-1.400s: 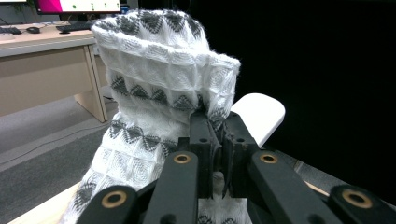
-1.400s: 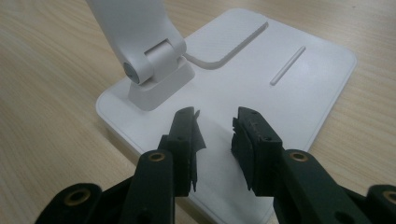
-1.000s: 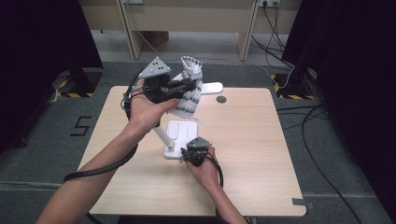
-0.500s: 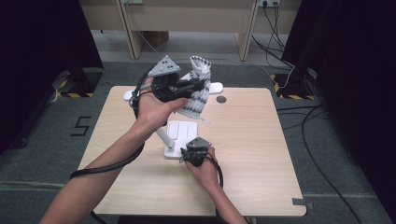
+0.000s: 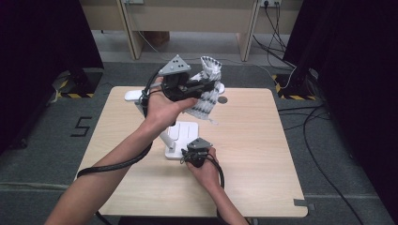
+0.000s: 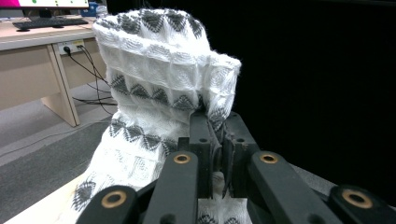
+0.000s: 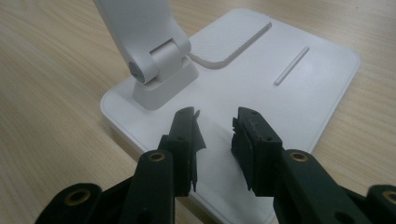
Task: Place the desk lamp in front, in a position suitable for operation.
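Note:
A white knitted sock (image 5: 210, 69) with grey zigzag bands hangs in the air over the far middle of the table. My left gripper (image 5: 208, 88) is shut on its fabric. In the left gripper view the sock (image 6: 154, 74) rises above the jaws, and cloth is pinched at the left gripper (image 6: 215, 128). My right gripper (image 5: 191, 152) sits low at the near edge of a white lamp base (image 5: 182, 132). Seen from the right gripper view, the right gripper (image 7: 215, 122) stands open over the base (image 7: 261, 60) with nothing between its pads.
The lamp's white arm (image 7: 140, 32) rises from a hinge at the base's left corner. Its long white head (image 5: 133, 95) runs along the far side of the table behind my left hand. A small dark disc (image 5: 222, 99) lies near it.
My left gripper has carried the sock to the right and slightly higher. The right gripper has stayed at the lamp base.

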A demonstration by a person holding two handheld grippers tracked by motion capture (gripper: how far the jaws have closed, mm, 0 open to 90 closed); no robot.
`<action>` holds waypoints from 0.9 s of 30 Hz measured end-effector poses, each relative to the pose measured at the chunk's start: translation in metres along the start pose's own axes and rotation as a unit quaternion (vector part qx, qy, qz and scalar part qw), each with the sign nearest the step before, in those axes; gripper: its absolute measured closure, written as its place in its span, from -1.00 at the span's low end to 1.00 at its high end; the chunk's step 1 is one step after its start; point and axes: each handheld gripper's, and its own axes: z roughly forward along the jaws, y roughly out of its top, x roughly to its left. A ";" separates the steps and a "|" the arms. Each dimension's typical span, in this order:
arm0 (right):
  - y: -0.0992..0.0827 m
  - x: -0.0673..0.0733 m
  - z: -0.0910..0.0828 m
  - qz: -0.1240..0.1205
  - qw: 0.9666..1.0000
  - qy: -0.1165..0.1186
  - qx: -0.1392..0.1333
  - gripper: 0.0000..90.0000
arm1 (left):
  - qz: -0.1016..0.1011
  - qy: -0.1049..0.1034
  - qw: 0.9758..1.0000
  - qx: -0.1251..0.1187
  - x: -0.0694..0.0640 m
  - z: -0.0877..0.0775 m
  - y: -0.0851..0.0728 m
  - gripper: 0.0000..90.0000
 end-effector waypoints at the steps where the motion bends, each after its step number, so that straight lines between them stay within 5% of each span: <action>1: 0.000 0.000 0.000 0.000 1.000 0.000 0.000 0.53 | 0.000 -0.001 1.000 0.001 -0.001 0.001 0.000 0.86; 18: 0.000 0.000 0.000 0.000 1.000 0.000 0.000 0.53 | 0.013 -0.026 1.000 0.004 -0.017 0.013 0.002 0.86; 27: 0.000 0.000 0.000 -0.001 1.000 0.000 -0.002 0.52 | 0.018 -0.039 0.999 0.001 -0.026 0.006 -0.003 0.86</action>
